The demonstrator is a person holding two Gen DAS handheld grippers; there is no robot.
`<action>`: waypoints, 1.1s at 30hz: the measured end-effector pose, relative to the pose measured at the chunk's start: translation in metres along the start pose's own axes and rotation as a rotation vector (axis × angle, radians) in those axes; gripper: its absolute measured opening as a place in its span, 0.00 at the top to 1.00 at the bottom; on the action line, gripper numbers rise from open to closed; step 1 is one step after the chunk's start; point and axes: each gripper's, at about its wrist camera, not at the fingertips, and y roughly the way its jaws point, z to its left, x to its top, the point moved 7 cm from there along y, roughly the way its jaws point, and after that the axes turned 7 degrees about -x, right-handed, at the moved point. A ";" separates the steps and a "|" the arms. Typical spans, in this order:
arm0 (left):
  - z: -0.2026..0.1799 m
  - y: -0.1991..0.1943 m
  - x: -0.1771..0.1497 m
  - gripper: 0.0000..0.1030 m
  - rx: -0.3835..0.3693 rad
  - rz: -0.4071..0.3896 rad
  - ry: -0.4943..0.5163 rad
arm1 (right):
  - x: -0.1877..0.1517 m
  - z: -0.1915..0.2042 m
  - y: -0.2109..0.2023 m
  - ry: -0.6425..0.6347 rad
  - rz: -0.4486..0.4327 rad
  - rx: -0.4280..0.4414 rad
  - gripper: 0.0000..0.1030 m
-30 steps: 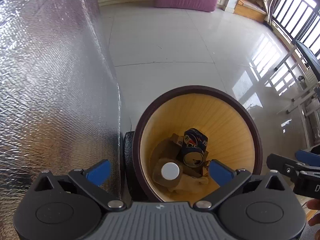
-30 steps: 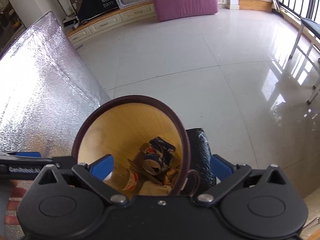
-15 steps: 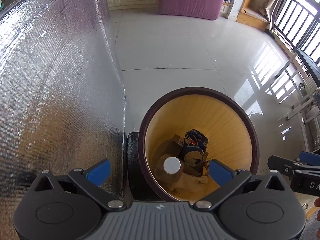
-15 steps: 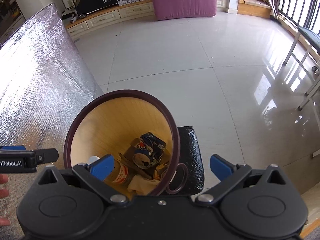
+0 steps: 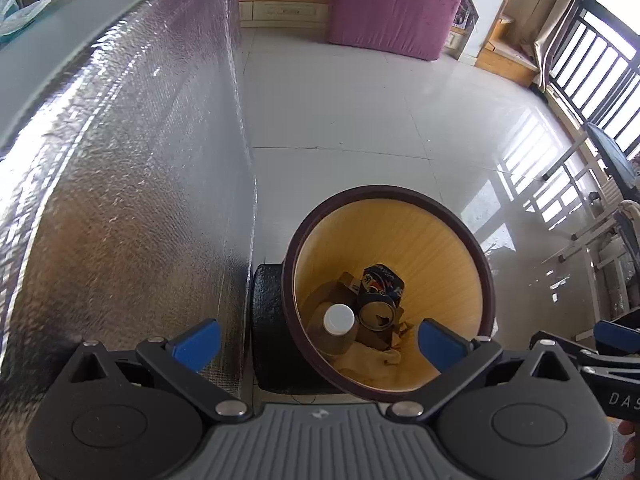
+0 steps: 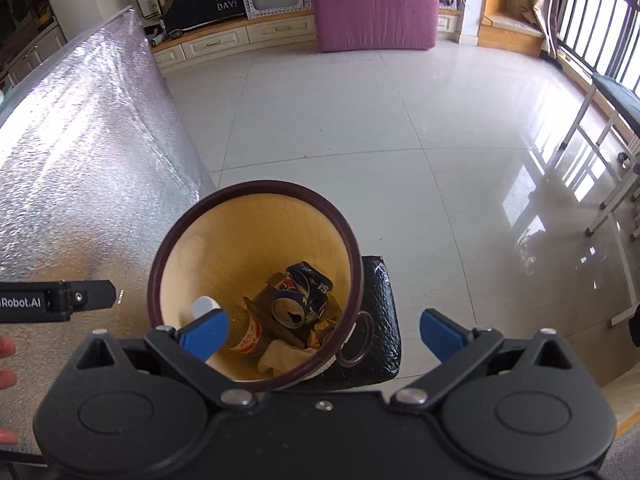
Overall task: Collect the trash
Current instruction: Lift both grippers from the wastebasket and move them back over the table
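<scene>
1. Glossy white tiled floor [image 5: 340,112] runs off towards a pink block [image 5: 396,4] at the far wall, and a silver quilted panel [image 5: 120,180] rises hard beside the left fingers.
2. Left gripper [image 5: 318,338]: blue pads spread wide, nothing between them. The left fingertip sits against the silver panel, the right one hangs over the near rim of the bin [image 5: 486,280].
3. Straight ahead between those fingers, down in the bin: a white-capped bottle [image 5: 338,320], a crushed blue can [image 5: 380,292] just to its right, crumpled paper [image 5: 372,360] nearest the pads.
4. Right gripper [image 6: 320,334]: also fully parted and empty. Its left fingertip overlaps the bin [image 6: 158,276], the right one floats over a black textured bag [image 6: 380,320] standing against the bin.
5. The can [image 6: 306,294] lies ahead of the gap, towards the left finger.
6. My read: this is the gap between drops, with both grippers free over the bin.
7. Next move calls for swinging away from the bin to find another piece; none shows ahead of either pair of fingers.
</scene>
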 end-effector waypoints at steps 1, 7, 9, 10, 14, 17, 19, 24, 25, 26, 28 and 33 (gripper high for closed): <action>-0.001 -0.004 -0.001 0.00 -0.005 -0.005 -0.001 | 0.000 0.002 -0.005 -0.003 -0.006 -0.001 0.00; -0.009 -0.036 -0.004 0.00 -0.062 -0.035 0.000 | -0.003 0.004 -0.031 -0.013 -0.035 -0.010 0.00; -0.014 -0.045 -0.005 0.00 -0.075 -0.049 0.007 | -0.004 0.001 -0.042 -0.005 -0.052 -0.014 0.00; -0.016 -0.051 -0.005 0.00 -0.078 -0.057 0.011 | -0.004 0.000 -0.048 0.002 -0.062 -0.014 0.00; -0.026 -0.072 -0.007 0.00 -0.087 -0.101 0.032 | -0.004 -0.007 -0.074 0.018 -0.111 -0.008 0.00; -0.031 -0.089 -0.006 0.00 -0.084 -0.137 0.050 | -0.004 -0.013 -0.094 0.034 -0.150 -0.006 0.00; -0.032 -0.100 -0.005 0.00 -0.084 -0.159 0.058 | -0.002 -0.015 -0.106 0.044 -0.177 -0.004 0.00; -0.031 -0.130 -0.008 0.00 -0.094 -0.216 0.069 | 0.001 -0.018 -0.137 0.048 -0.241 0.000 0.00; -0.030 -0.136 -0.008 0.00 -0.094 -0.229 0.073 | 0.002 -0.018 -0.142 0.046 -0.252 -0.002 0.00; -0.029 -0.142 -0.008 0.00 -0.094 -0.242 0.074 | 0.002 -0.017 -0.148 0.043 -0.264 -0.001 0.00; -0.023 -0.157 -0.011 0.00 -0.093 -0.269 0.076 | 0.001 -0.015 -0.159 0.037 -0.290 0.002 0.00; -0.008 -0.190 -0.011 0.00 -0.088 -0.342 0.079 | 0.002 -0.004 -0.185 0.028 -0.362 0.023 0.00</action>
